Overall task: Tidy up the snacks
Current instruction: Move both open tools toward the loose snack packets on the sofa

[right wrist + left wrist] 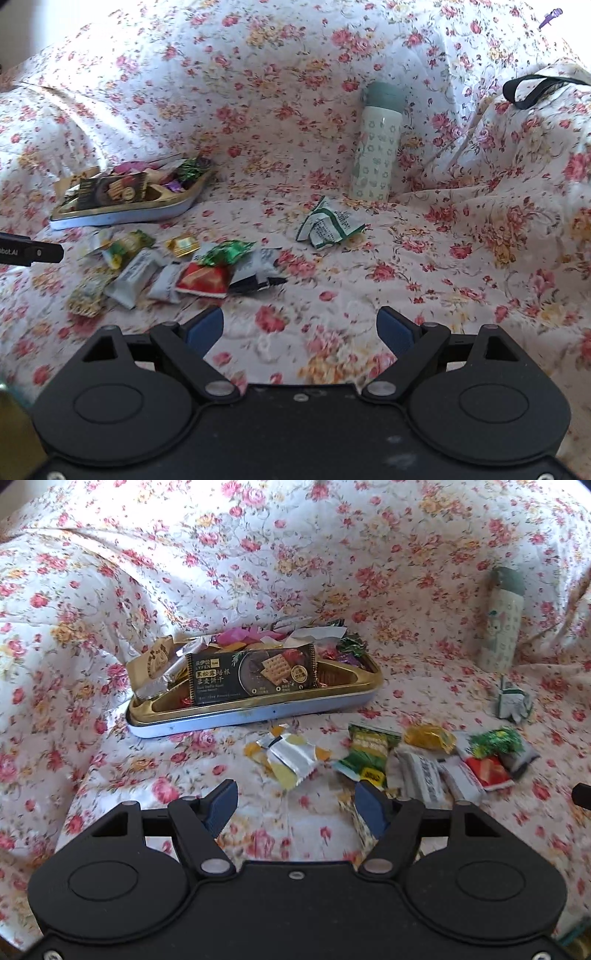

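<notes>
A gold and blue tin tray [258, 712] lies on the flowered cloth, full of wrapped snacks, with a black cracker pack [253, 674] upright at its front. It also shows in the right wrist view [122, 216]. Loose snacks lie in front of it: a silver and yellow packet [291, 757], a green packet [369, 749], a red packet [203, 280], white packets [133, 277] and a green and white packet [327, 229] set apart. My left gripper [295, 805] is open and empty above the cloth. My right gripper [299, 328] is open and empty.
A pale green patterned bottle [376, 144] stands at the back on the cloth, also in the left wrist view [502, 620]. A black strap [532, 92] lies at the far right. The cloth rises in folds behind and to the right.
</notes>
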Demonstrator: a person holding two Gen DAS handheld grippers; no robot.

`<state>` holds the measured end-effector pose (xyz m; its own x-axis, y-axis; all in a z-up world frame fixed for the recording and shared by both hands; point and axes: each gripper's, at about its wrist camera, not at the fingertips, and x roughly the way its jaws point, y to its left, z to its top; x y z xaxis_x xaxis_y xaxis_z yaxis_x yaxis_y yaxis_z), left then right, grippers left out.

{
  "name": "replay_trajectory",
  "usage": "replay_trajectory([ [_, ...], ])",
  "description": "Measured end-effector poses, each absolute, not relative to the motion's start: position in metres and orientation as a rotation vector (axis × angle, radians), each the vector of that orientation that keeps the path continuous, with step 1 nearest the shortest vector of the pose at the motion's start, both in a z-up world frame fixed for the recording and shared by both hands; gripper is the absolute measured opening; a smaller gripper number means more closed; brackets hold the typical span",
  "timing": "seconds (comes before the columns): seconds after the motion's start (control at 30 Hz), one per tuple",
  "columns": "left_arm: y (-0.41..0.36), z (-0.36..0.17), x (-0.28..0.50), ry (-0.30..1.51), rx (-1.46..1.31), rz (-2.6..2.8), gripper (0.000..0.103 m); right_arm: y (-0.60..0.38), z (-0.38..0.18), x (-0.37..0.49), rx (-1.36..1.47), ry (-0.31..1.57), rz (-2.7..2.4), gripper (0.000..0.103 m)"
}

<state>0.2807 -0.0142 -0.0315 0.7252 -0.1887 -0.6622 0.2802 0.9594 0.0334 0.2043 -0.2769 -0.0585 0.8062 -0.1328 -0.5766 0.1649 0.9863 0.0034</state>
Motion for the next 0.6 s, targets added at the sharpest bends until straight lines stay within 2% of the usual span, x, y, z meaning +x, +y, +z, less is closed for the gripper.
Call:
replay_trajectory([
  [0.6, -0.019, -0.067, 0.352, 0.755, 0.043, -0.202, 0.072, -0.306, -0.078, 0.281, 0.080, 0.613, -0.245, 0.094],
])
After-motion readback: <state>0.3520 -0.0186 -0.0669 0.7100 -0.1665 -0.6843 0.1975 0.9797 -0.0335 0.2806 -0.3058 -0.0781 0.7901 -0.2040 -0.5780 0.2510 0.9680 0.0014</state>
